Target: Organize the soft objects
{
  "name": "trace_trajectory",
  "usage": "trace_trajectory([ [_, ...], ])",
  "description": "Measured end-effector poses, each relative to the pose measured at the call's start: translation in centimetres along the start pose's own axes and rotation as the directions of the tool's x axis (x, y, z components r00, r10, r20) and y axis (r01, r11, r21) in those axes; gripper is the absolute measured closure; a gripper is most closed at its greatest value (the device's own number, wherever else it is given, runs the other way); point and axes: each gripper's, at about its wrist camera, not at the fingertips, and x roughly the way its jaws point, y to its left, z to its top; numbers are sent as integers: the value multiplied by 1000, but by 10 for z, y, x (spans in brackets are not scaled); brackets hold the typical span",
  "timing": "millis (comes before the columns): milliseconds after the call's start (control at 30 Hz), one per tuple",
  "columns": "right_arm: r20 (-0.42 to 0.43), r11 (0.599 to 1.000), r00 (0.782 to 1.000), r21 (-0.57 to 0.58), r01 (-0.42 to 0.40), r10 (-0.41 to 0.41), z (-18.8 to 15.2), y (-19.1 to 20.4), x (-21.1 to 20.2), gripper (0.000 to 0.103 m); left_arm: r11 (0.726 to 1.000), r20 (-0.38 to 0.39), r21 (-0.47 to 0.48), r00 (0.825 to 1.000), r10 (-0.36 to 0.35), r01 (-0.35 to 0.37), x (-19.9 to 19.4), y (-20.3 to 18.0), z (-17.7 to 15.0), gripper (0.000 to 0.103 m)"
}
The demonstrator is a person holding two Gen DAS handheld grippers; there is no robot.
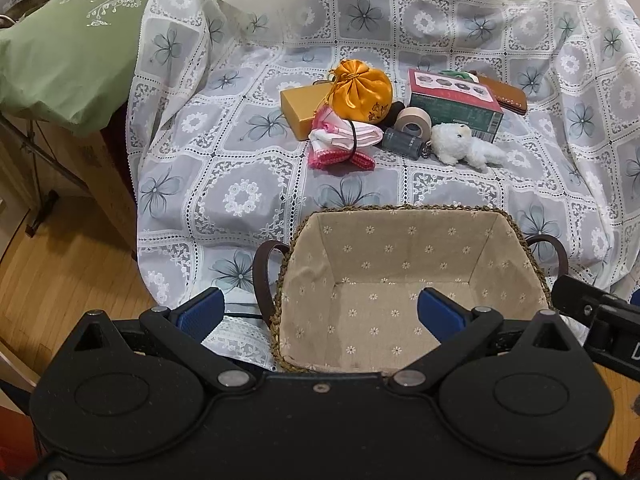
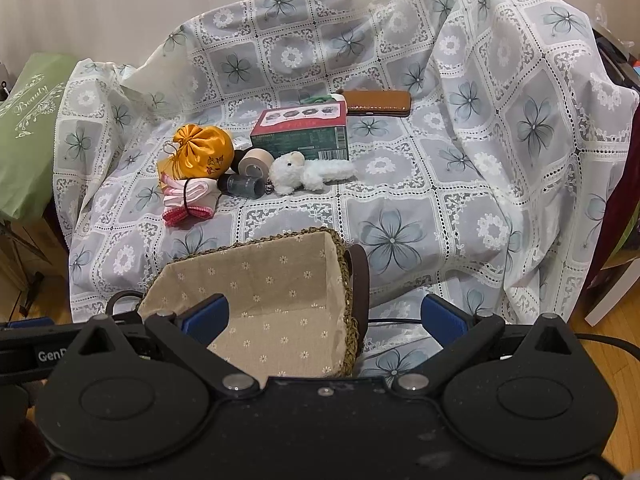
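both your left hand-held gripper [image 1: 320, 312] and right hand-held gripper [image 2: 326, 316] gape wide and empty over the lined basket [image 1: 404, 240], with the white plush toy [image 1: 464, 144], orange pouch [image 1: 362, 92] and pink cloth [image 1: 344, 140] lying ahead.

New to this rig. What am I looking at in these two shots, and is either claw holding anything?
No robot arm here: a person carries a handheld claw in each hand, each with a fisheye camera looking along its blue-padded fingers. One picture is from the left claw, the other from the right claw. Both are open and hold nothing.

Nearest, on the floral lace cloth, stands an empty woven basket with beige flowered lining. Beyond it lie an orange satin drawstring pouch, a folded pink and white cloth bundle, a white plush animal, a roll of beige tape, a red and green carton and a brown leather case.
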Motion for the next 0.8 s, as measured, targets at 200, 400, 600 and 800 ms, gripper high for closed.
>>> trace_trajectory([
  [200,-2,1000,1000,3,1,-1,0,0,0,0,1000,-1,0,1000,-1,1,0,0,0,3],
  [400,-3,1000,1000,3,0,0,-1,0,0,0,1000,-4,-5,1000,0,0,0,1,-1,3],
  [600,-2,1000,1000,2,0,0,-1,-1,0,0,1000,-5,-5,1000,-4,4,0,2,-1,3],
  [800,-2,1000,1000,2,-1,1,-1,-1,0,0,1000,-14,-15,1000,-11,11,1,2,0,3],
])
